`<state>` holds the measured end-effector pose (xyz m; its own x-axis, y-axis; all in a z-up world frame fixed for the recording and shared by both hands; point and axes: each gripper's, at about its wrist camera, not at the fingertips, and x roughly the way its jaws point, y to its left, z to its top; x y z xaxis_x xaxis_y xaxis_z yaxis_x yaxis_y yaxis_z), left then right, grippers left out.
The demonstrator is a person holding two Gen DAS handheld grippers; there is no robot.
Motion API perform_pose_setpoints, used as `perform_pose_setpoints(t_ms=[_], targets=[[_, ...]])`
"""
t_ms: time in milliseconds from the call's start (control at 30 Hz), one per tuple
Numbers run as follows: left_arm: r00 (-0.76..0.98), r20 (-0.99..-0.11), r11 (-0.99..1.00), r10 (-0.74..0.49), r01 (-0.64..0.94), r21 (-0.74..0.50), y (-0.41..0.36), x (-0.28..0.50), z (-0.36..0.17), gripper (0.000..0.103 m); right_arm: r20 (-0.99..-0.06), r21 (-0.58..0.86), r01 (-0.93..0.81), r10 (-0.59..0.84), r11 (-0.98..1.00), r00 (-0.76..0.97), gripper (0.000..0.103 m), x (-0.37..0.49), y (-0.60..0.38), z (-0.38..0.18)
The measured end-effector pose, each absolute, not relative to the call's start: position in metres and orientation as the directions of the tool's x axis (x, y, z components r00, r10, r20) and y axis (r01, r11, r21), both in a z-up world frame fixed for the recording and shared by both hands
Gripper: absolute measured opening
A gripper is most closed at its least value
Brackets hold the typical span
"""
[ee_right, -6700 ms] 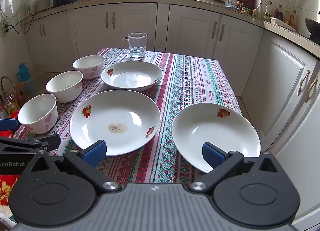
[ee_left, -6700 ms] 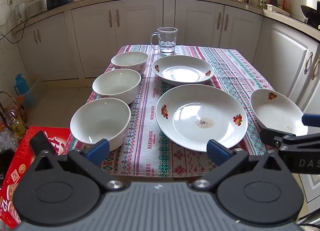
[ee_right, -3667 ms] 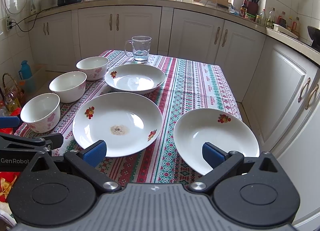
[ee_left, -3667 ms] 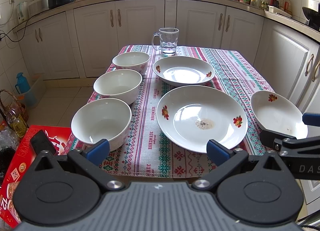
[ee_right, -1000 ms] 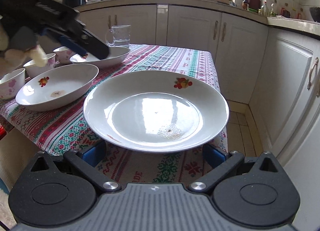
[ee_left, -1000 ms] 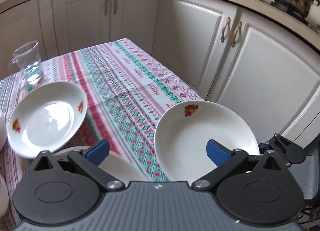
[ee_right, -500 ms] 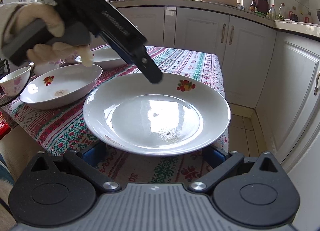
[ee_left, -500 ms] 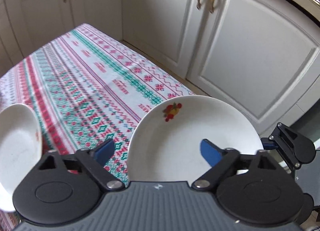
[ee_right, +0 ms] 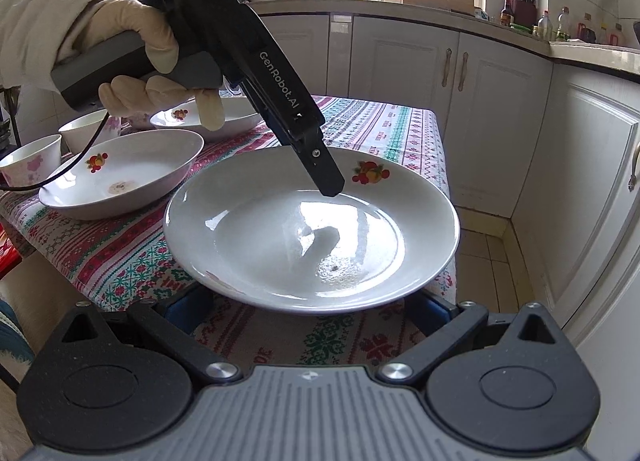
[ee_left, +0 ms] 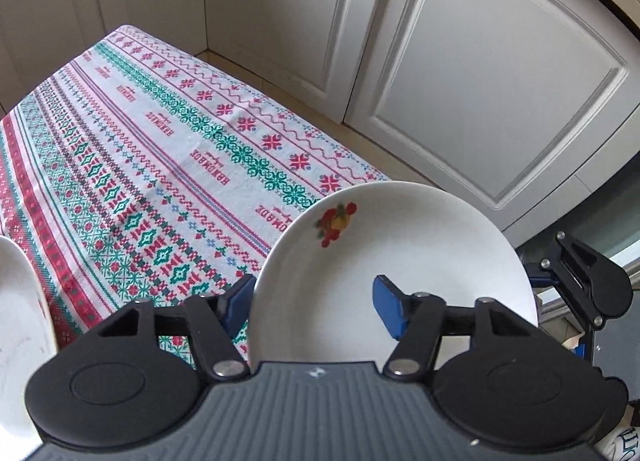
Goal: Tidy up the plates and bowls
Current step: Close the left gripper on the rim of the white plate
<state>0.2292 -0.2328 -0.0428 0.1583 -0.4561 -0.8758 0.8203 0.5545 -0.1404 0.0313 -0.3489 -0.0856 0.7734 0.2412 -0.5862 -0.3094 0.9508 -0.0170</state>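
A white plate with a fruit print (ee_left: 400, 245) (ee_right: 312, 233) sits at the table's near right corner. My left gripper (ee_left: 316, 303) straddles its left rim from above, jaws partly closed, one blue pad under the rim and one inside the plate; it shows in the right wrist view as a black tool (ee_right: 280, 101) with its tip in the plate. My right gripper (ee_right: 308, 311) is open, low at the table edge, its blue pads under the plate's near rim. A second printed plate (ee_right: 120, 177), a third plate (ee_right: 208, 119) and two bowls (ee_right: 30, 159) (ee_right: 86, 131) lie to the left.
The patterned tablecloth (ee_left: 160, 149) covers the table (ee_right: 384, 121). White kitchen cabinets (ee_left: 480, 81) stand close on the right, with a strip of tiled floor (ee_right: 484, 257) between. The counter (ee_right: 400, 1) at the back carries bottles and a cutting board.
My left gripper has swung right from the bowls side and come down over the right plate's rim, its jaws narrowing. My right gripper has dropped low to the plate's near edge.
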Motion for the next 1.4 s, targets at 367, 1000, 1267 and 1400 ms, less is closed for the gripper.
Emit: perform_pose_setpoints(t_ms=[367, 1000, 1267, 1400], targets=[[0.122, -0.878, 0.527, -0.463, 0.835, -0.162, -0.234, 0.233, -0.047, 0.061, -0.622, -0.016, -0.313, 0.236, 0.95, 0.747, 0.103, 0.038, -0.347, -0.082], [0.185, -0.847, 0.567, -0.499, 0.808, -0.157, -0.223, 0.243, -0.031, 0.061, -0.66, -0.052, -0.356, 0.235, 0.933, 0.713, 0.103, 0.062, -0.346, -0.067], [0.221, -0.832, 0.597, -0.509, 0.787, -0.156, -0.219, 0.27, -0.025, 0.061, -0.666, -0.063, -0.385, 0.248, 0.921, 0.703, 0.103, 0.095, -0.35, -0.06], [0.232, -0.827, 0.608, -0.512, 0.778, -0.158, -0.219, 0.284, -0.026, 0.061, -0.67, -0.068, -0.394, 0.25, 0.917, 0.699, 0.103, 0.111, -0.352, -0.062]])
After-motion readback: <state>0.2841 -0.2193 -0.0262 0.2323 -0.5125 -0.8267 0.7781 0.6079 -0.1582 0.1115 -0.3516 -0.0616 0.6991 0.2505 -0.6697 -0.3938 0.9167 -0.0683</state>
